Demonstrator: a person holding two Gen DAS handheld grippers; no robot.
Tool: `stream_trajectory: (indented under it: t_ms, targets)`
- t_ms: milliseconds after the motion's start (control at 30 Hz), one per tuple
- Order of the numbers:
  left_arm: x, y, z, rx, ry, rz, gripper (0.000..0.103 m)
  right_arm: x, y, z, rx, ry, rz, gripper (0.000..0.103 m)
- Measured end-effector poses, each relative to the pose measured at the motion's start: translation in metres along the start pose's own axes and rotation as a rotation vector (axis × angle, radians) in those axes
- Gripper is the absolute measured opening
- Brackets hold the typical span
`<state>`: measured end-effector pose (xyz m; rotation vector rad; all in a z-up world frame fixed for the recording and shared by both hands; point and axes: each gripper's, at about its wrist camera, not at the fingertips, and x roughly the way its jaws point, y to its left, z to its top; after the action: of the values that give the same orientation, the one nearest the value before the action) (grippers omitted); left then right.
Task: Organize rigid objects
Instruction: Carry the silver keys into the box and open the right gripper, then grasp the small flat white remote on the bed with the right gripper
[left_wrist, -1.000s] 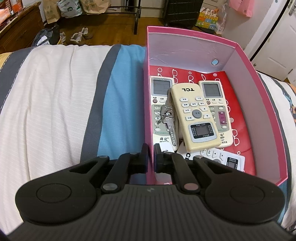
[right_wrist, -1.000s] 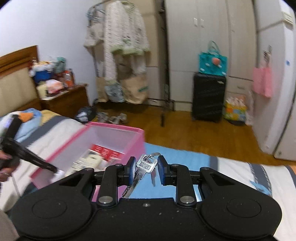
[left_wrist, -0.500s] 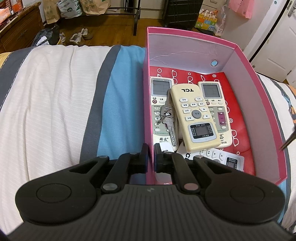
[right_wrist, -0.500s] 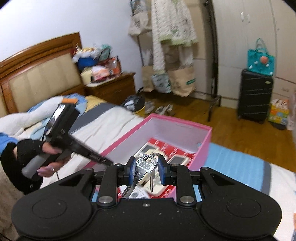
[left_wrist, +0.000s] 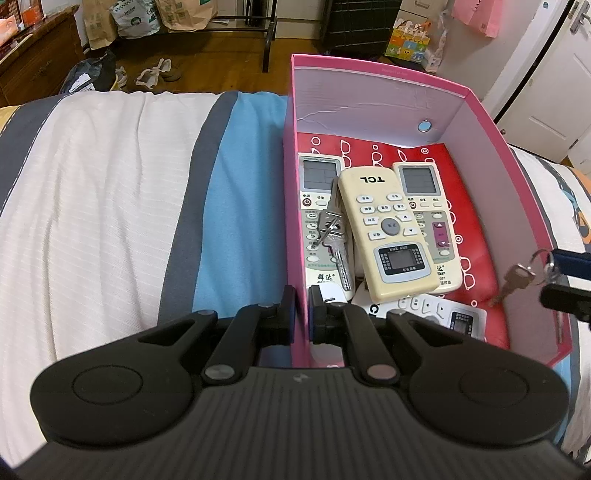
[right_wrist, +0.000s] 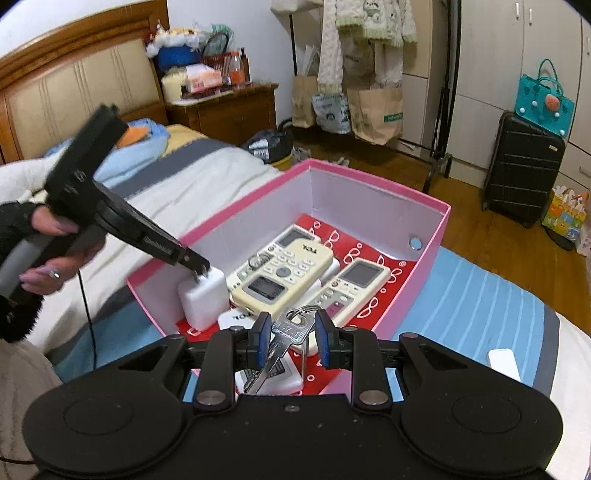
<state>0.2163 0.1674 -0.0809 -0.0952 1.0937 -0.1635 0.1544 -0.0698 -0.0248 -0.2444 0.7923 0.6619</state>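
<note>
Gripping a bunch of keys (right_wrist: 291, 328) by the flat heads, the right gripper (right_wrist: 289, 338) hangs over the near right part of the pink box (right_wrist: 436, 236), blades dangling free below the pads, likely so the bunch can drop straight in once released. Its jaws stand narrow, pressed on the keys. On the box's left wall, the left gripper (left_wrist: 301, 314) pinches the pink cardboard between nearly shut jaws, probably to keep the light box from sliding on the soft striped bedspread (left_wrist: 110, 184). Inside lie three remotes, the cream one (left_wrist: 384, 229) across two white ones, plus another key bunch (left_wrist: 332, 236) on the left remote and a white block (right_wrist: 203, 295) near the left gripper's tip. A small white object (right_wrist: 502, 363) lies outside, right of the box, seemingly still to be packed.
</note>
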Motion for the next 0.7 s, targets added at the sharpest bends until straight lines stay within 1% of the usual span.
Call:
stream_trajectory:
  t_ms: [200,300,333,367,400,533,633,700]
  targets:
    - [0.001,0.001,0.0,-0.001,0.0,-0.004,0.006,0.008,0.001,-0.002,-0.022,0.03,-0.03,0.03]
    - [0.001,0.001,0.0,-0.002,0.001,-0.006,0.006,0.011,-0.002,-0.003,0.001,0.044,-0.025,0.032]
    - [0.001,0.001,0.0,-0.001,0.001,-0.007,0.006,0.01,-0.004,-0.003,0.015,0.038,-0.018,0.037]
    - [0.001,0.001,0.0,-0.001,0.001,-0.008,0.006,0.008,-0.006,-0.002,0.03,0.027,-0.006,0.042]
    - [0.001,0.002,0.0,-0.001,0.0,-0.008,0.007,0.004,-0.009,-0.001,0.047,0.013,0.007,0.043]
    - [0.001,0.002,0.0,-0.002,0.0,-0.011,0.007,-0.017,-0.025,0.005,0.114,-0.047,0.032,0.044]
    - [0.001,0.002,0.0,-0.002,0.001,-0.01,0.007,-0.039,-0.041,0.009,0.153,-0.098,0.008,0.045]
    - [0.002,0.002,0.0,-0.001,0.0,-0.009,0.007,-0.048,-0.052,0.009,0.173,-0.12,-0.034,0.046]
